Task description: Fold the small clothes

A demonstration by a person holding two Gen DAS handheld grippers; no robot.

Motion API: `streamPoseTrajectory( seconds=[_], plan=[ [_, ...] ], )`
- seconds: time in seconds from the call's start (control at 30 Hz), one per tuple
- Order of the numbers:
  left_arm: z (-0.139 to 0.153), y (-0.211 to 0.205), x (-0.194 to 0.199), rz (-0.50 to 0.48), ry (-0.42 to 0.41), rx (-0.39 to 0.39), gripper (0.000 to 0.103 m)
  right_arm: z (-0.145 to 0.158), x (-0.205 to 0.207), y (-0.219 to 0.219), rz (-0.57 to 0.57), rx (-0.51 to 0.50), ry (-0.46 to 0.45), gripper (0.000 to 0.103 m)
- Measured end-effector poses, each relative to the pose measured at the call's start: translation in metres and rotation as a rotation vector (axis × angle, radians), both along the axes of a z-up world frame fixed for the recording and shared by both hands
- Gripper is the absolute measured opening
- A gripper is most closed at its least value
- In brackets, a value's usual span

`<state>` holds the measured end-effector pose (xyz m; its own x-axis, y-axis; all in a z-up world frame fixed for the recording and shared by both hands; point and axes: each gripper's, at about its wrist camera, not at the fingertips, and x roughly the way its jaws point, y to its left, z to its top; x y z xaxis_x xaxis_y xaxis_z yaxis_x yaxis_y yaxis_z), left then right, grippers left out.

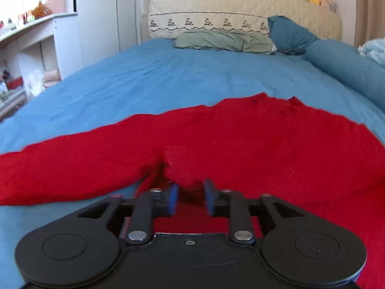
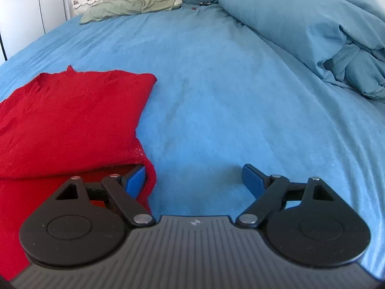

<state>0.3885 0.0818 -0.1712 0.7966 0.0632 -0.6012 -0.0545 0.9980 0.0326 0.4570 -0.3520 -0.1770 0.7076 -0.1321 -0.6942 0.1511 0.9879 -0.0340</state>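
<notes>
Hovering over the red garment (image 1: 216, 139), the left gripper (image 1: 191, 198) is standing parted, a bunched fold between its pads, contact blurred. The right gripper (image 2: 195, 180) is gaping wide at the garment's right edge on the bed (image 2: 216, 96), its left pad half hidden.

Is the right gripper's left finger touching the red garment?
Touching: in the right wrist view the left finger's pad sits against the red garment's folded edge.
</notes>
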Motion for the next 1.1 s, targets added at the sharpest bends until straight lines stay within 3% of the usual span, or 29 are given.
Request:
streamPoseTrajectory(
  seconds=[0.1,0.17,0.2,0.3,0.43,0.5,0.6,0.73,0.87,1.03,1.1],
  plan=[
    [0.015,0.001,-0.02,-0.028,-0.054,0.033,0.054,0.017,-0.014,0.008,0.045,-0.026,-0.046,0.1],
    [0.027,-0.001,-0.022,-0.065,-0.094,0.012,0.074,0.029,-0.02,0.016,0.104,0.017,-0.102,0.1],
    [0.031,-0.004,-0.018,-0.088,-0.101,-0.01,0.075,0.034,-0.019,0.022,0.131,0.056,-0.12,0.1],
    [0.031,-0.016,0.01,-0.134,-0.075,-0.06,0.075,0.033,-0.005,0.046,0.202,0.15,-0.131,0.1],
    [0.014,-0.026,0.049,-0.162,-0.025,-0.08,0.075,0.007,0.017,0.072,0.253,0.18,-0.103,0.1],
    [0.006,-0.024,0.061,-0.162,-0.001,-0.075,0.075,-0.011,0.023,0.07,0.224,0.154,-0.07,0.099],
    [-0.006,-0.015,0.071,-0.139,0.033,-0.081,0.075,-0.019,0.019,0.055,0.221,0.171,-0.101,0.098],
    [-0.019,0.0,0.066,-0.13,0.023,-0.132,0.075,-0.011,0.018,0.054,0.227,0.164,-0.097,0.098],
    [-0.021,-0.003,0.065,-0.132,0.012,-0.117,0.075,0.005,0.035,0.067,0.213,0.184,-0.18,0.1],
    [-0.02,-0.001,0.065,-0.136,0.01,-0.132,0.076,-0.014,0.092,0.074,0.114,0.12,-0.097,0.1],
    [-0.02,0.003,0.064,-0.141,0.006,-0.145,0.076,-0.02,0.098,0.064,0.084,0.154,-0.112,0.1]
  ],
)
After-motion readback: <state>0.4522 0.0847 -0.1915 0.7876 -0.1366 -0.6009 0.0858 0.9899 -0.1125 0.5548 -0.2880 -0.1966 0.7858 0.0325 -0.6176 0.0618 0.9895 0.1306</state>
